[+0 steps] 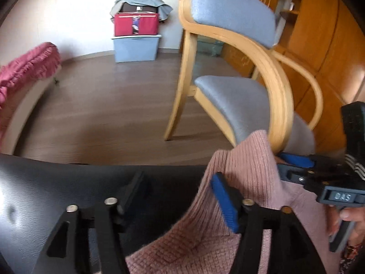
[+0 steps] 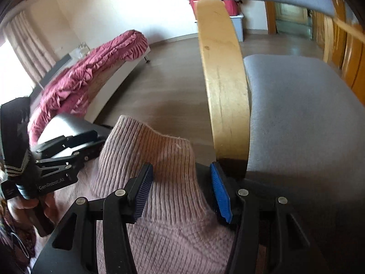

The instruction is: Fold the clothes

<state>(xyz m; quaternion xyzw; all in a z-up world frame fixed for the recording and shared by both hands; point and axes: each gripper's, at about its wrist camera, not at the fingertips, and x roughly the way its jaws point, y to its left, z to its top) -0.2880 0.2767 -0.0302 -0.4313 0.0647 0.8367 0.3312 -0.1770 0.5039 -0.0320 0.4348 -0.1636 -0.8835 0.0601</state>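
Note:
A pink knit sweater (image 1: 239, 182) lies bunched on the black table (image 1: 57, 194). My left gripper (image 1: 178, 182) is open wide above the table edge. Its blue right pad (image 1: 224, 203) rests against the sweater's left fold, and its left finger (image 1: 134, 189) hangs over bare table. My right gripper (image 2: 181, 166) is shut on the sweater's ribbed band (image 2: 159, 150), which stands up between its pads. In the left wrist view the right gripper (image 1: 294, 166) lifts that part of the sweater (image 2: 171, 239) into a peak. The left gripper (image 2: 98, 143) shows at the left of the right wrist view.
A wooden armchair (image 1: 228, 96) with grey-blue cushions stands just beyond the table, its armrest (image 2: 223, 91) close to the right gripper. A bed with a red cover (image 1: 27, 68) lies at the left. Stacked storage boxes (image 1: 136, 34) stand by the far wall, and a wooden wardrobe (image 1: 319, 34) is at the right.

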